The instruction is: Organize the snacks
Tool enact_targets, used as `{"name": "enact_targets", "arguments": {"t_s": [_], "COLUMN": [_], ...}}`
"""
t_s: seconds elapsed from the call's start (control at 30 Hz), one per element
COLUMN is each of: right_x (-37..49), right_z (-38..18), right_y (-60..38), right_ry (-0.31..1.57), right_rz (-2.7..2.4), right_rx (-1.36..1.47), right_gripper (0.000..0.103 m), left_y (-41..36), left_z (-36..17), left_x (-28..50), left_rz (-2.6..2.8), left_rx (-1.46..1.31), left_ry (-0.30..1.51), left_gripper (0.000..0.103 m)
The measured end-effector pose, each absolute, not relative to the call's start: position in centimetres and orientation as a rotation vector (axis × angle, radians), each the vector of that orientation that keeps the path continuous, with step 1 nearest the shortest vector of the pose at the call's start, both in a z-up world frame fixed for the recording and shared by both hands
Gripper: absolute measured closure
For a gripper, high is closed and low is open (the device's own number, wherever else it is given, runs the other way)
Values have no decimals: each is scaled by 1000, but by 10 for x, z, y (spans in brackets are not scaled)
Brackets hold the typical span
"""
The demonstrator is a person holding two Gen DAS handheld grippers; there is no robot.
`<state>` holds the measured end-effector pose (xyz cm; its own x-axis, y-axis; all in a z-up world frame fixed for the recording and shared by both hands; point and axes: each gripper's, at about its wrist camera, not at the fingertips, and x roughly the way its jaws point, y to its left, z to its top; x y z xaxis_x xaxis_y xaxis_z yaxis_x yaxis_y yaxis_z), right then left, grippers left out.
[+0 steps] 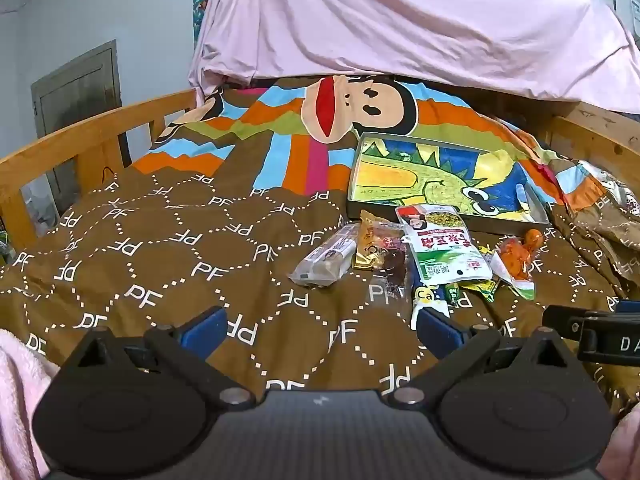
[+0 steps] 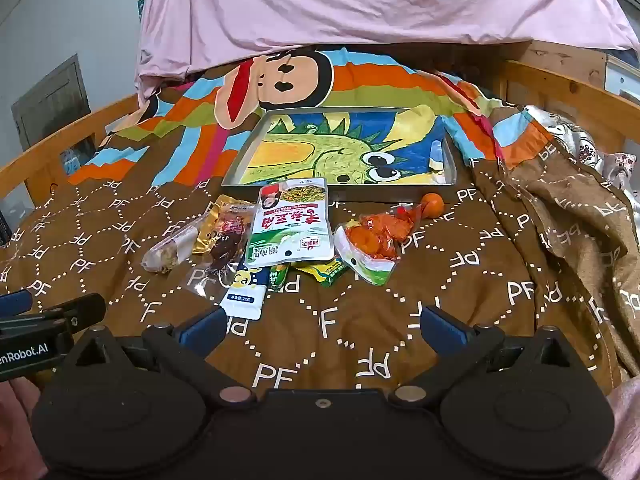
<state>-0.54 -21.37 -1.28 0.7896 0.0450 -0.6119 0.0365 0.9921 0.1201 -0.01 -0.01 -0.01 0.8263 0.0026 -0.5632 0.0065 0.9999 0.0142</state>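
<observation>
A pile of snack packets lies on a brown quilt in front of a shallow metal tray (image 2: 236,164) (image 1: 354,184) with a dinosaur drawing. On top is a white-and-green pouch (image 2: 290,228) (image 1: 440,246). Left of it are a dark meat packet (image 2: 226,236) (image 1: 380,250) and a clear wrapped bar (image 2: 170,250) (image 1: 326,258). Right of it is an orange snack bag (image 2: 372,244) (image 1: 516,260). A blue-white Ca packet (image 2: 244,292) (image 1: 426,300) lies nearest. My left gripper (image 1: 324,330) and right gripper (image 2: 322,328) are both open and empty, short of the pile.
Wooden bed rails (image 1: 80,140) (image 2: 560,88) run along both sides. A pink sheet (image 2: 360,4) hangs over the far end. A small orange ball (image 2: 434,204) lies by the tray's front edge. Rumpled quilt folds (image 2: 580,208) rise at the right.
</observation>
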Motion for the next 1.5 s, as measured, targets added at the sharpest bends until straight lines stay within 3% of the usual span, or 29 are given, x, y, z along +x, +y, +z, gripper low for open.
{"name": "enact_targets", "arguments": {"t_s": [1.5], "right_x": [-4], "right_z": [-15], "right_y": [-213], "right_ry": [670], "right_rz": [5], "right_rx": [130], "right_gripper": [1], "left_y": [2], "left_z": [-5], "left_x": [0], "left_rz": [5], "left_rx": [20], "left_ry": [615], "left_gripper": [1]}}
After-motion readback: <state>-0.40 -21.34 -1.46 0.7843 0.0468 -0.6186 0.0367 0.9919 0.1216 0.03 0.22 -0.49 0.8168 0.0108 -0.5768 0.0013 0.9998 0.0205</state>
